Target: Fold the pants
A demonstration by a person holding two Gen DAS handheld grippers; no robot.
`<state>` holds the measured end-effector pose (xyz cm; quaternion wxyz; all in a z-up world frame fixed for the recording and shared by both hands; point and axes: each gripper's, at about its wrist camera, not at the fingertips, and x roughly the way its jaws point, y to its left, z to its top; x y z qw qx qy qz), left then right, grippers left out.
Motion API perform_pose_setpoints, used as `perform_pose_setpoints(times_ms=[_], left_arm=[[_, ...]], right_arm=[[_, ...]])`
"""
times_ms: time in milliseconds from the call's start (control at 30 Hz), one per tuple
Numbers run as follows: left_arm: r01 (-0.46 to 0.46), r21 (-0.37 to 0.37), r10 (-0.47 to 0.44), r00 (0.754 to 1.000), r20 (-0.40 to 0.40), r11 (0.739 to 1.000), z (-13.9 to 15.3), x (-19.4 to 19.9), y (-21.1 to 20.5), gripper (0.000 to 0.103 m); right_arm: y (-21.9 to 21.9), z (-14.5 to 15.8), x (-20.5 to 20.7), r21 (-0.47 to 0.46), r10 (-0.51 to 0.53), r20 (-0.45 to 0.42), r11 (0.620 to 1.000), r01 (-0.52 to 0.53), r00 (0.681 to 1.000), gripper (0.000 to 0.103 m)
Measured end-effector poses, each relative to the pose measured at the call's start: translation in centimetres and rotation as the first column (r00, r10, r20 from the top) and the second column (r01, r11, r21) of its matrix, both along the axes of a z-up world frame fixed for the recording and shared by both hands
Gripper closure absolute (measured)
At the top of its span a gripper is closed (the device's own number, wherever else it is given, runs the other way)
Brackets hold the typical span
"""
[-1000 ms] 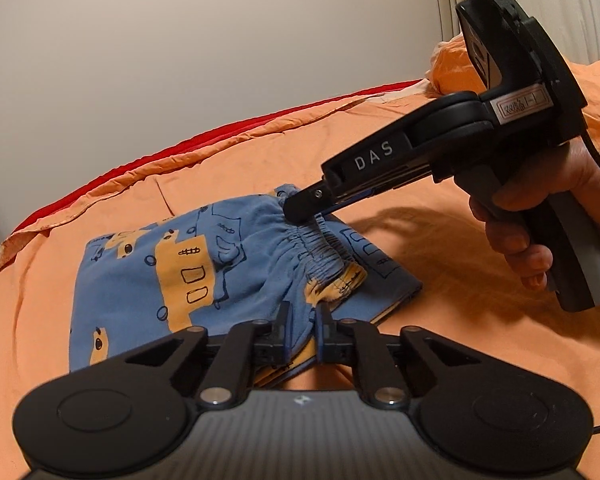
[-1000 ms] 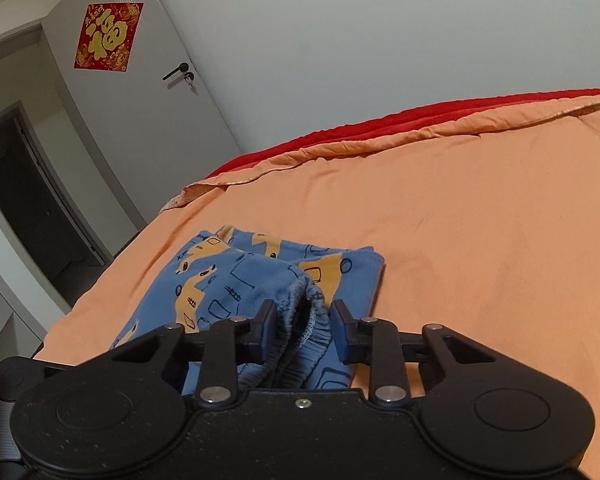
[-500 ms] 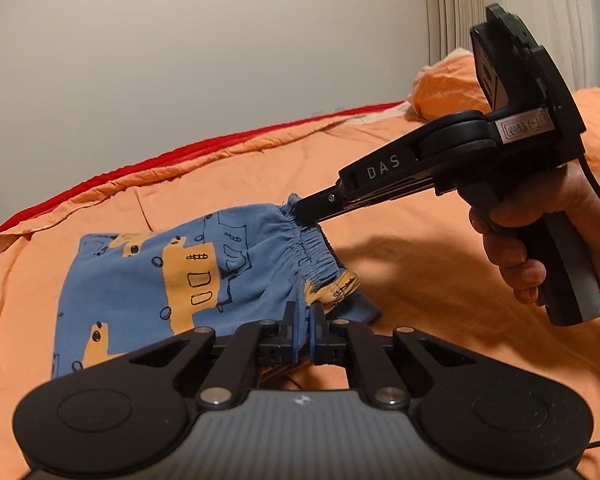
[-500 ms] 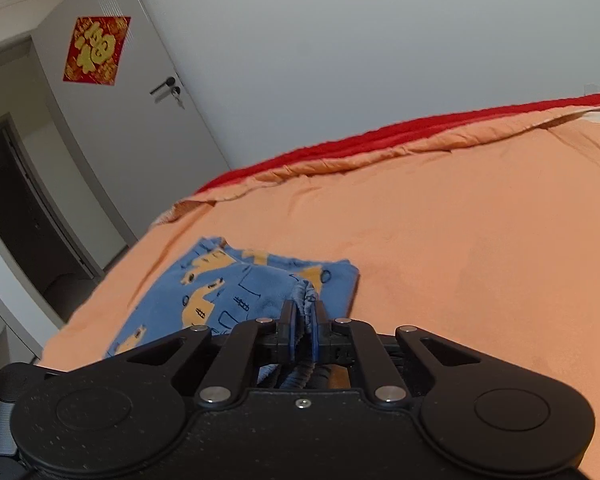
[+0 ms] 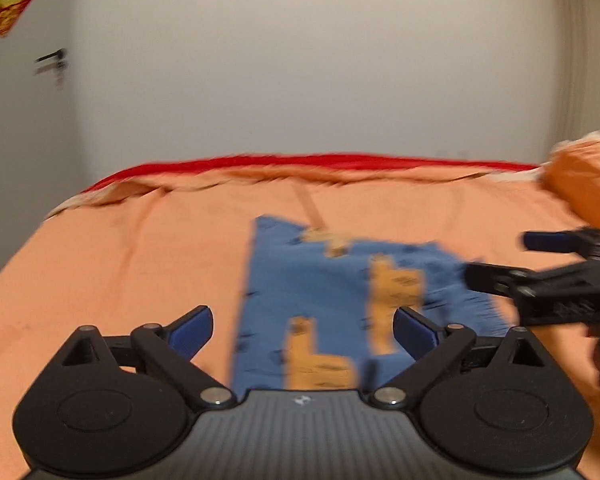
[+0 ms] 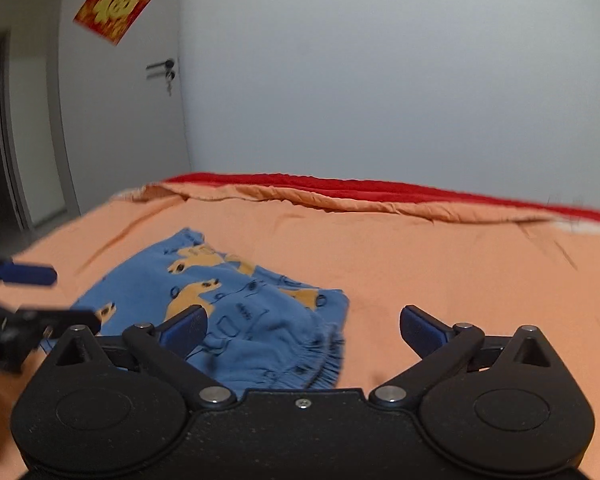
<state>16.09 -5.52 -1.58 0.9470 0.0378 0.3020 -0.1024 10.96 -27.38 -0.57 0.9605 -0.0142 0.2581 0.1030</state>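
The blue pants (image 5: pixel 320 296) with orange vehicle prints lie folded into a small rectangle on the orange bed sheet (image 5: pixel 120 264). They also show in the right wrist view (image 6: pixel 236 312), with the gathered waistband on the near right. My left gripper (image 5: pixel 302 328) is open and empty just above the near edge of the pants. My right gripper (image 6: pixel 302 326) is open and empty over the waistband corner. The right gripper also shows at the right of the left wrist view (image 5: pixel 500 260), jaws apart. The left gripper shows at the left of the right wrist view (image 6: pixel 44 296).
A red blanket edge (image 6: pixel 340 186) runs along the far side of the bed by the wall. An orange pillow (image 5: pixel 584 184) lies at the far right. A door (image 6: pixel 112 120) with a red decoration stands at the left.
Both grippers were shut on the waistband half a second ago. Now both are open and pulled back, and the pants lie flat on the bed. The left view has swung left.
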Motion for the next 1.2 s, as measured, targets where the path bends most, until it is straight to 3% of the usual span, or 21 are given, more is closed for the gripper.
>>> perform_pose_setpoints(times_ms=[133, 200, 367, 467, 600, 667, 733, 867, 900, 1000, 1100, 1200], left_arm=[[-0.085, 0.073, 0.092, 0.991, -0.102, 0.994, -3.2, 1.4, 2.2, 0.003], [-0.074, 0.01, 0.075, 0.993, -0.097, 0.997, -3.9, 0.6, 3.9, 0.003], [-0.121, -0.024, 0.117, 0.987, -0.108, 0.992, -2.9, -0.1, 5.8, 0.0], [-0.157, -0.006, 0.157, 0.987, -0.042, 0.988, -0.5, 0.1, 5.0, 0.001], [-0.031, 0.056, 0.026, 0.995, 0.092, 0.998, 1.4, 1.8, 1.3, 0.001], [0.025, 0.151, -0.048, 0.988, 0.145, 0.988, 0.7, 3.5, -1.4, 0.001], [0.039, 0.255, -0.073, 0.989, 0.129, 0.966, -0.9, 5.8, -3.5, 0.002], [0.015, 0.296, -0.053, 0.991, 0.121, 0.955, -3.6, 8.7, -3.7, 0.001], [0.004, 0.281, -0.037, 0.993, 0.114, 0.96, -4.2, 9.3, -3.2, 0.0], [-0.006, 0.147, -0.004, 0.997, 0.071, 0.989, -4.8, 9.7, -1.0, 0.0], [-0.014, 0.117, 0.007, 0.998, 0.062, 0.993, -3.8, 9.3, -0.2, 0.0], [-0.027, 0.068, 0.017, 0.99, 0.14, 0.997, -1.7, 8.3, 0.2, 0.001]], right_arm=[[3.7, -2.6, -0.9, -0.251, 0.088, 0.02, 0.965, -0.081, 0.996, 0.001], [3.9, -4.0, -1.9, -0.373, 0.094, 0.054, 0.925, -0.067, 0.994, 0.001], [0.5, -3.1, -3.9, -0.306, 0.122, 0.095, 0.948, -0.087, 0.988, 0.001], [0.1, -1.6, -4.3, -0.302, 0.102, 0.158, 0.952, -0.05, 0.982, 0.001], [1.5, -1.0, -2.5, -0.35, 0.073, 0.239, 0.937, 0.015, 0.968, 0.001], [3.0, -1.5, -0.6, -0.385, 0.077, 0.226, 0.923, 0.016, 0.971, 0.001], [4.2, -2.7, 0.8, -0.44, 0.121, 0.251, 0.898, 0.002, 0.96, 0.001], [5.5, -5.5, 2.3, -0.594, 0.174, 0.276, 0.804, 0.025, 0.945, 0.001], [5.1, -5.9, 2.5, -0.599, 0.155, 0.284, 0.8, 0.049, 0.946, 0.001], [2.3, -5.4, 3.1, -0.503, 0.051, 0.273, 0.859, 0.097, 0.961, 0.001], [0.1, -4.7, 3.4, -0.437, -0.028, 0.242, 0.889, 0.135, 0.97, 0.001], [-0.9, -3.0, 2.5, -0.369, -0.034, 0.286, 0.918, 0.143, 0.958, 0.001]])
